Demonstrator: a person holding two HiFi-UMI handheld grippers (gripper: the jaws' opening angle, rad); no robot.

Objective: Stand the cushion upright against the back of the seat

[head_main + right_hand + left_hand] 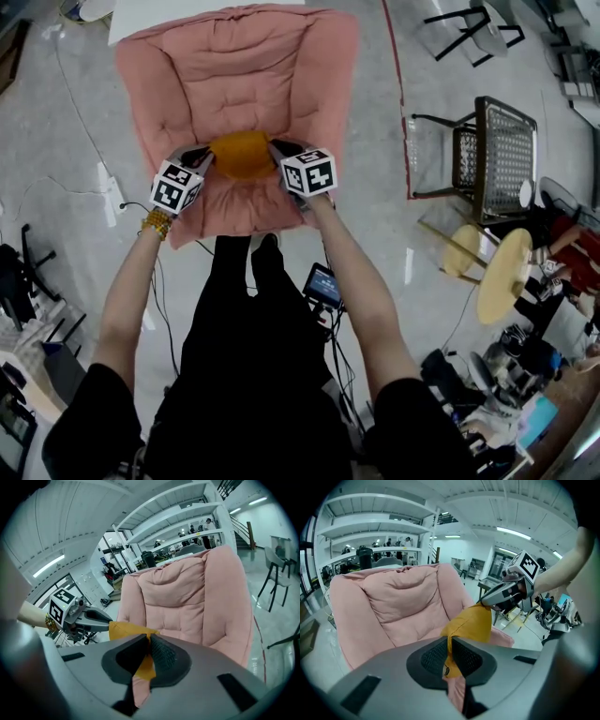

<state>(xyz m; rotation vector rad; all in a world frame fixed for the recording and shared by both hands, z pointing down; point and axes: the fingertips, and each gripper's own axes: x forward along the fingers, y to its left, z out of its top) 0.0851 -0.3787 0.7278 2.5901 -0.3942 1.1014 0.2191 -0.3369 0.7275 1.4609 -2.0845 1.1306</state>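
Observation:
An orange-yellow cushion (242, 154) hangs between my two grippers over the seat of a pink padded armchair (239, 70). My left gripper (203, 159) is shut on the cushion's left corner, my right gripper (278, 150) on its right corner. In the left gripper view the cushion (471, 623) is pinched between the pads of my left gripper (449, 654), with the right gripper (506, 592) clamped on its far corner. Seen from my right gripper (147, 654), yellow fabric (125, 630) sits in the jaws, with the left gripper (82, 618) gripping the opposite end. The chair back (180, 592) rises behind.
A metal mesh chair (492, 155) stands right of the armchair, with a round wooden stool (502, 272) nearer. Cables and a power strip (111, 187) lie on the floor at the left. A small screen (322, 286) sits by the person's legs. Shelving (375, 531) stands behind the armchair.

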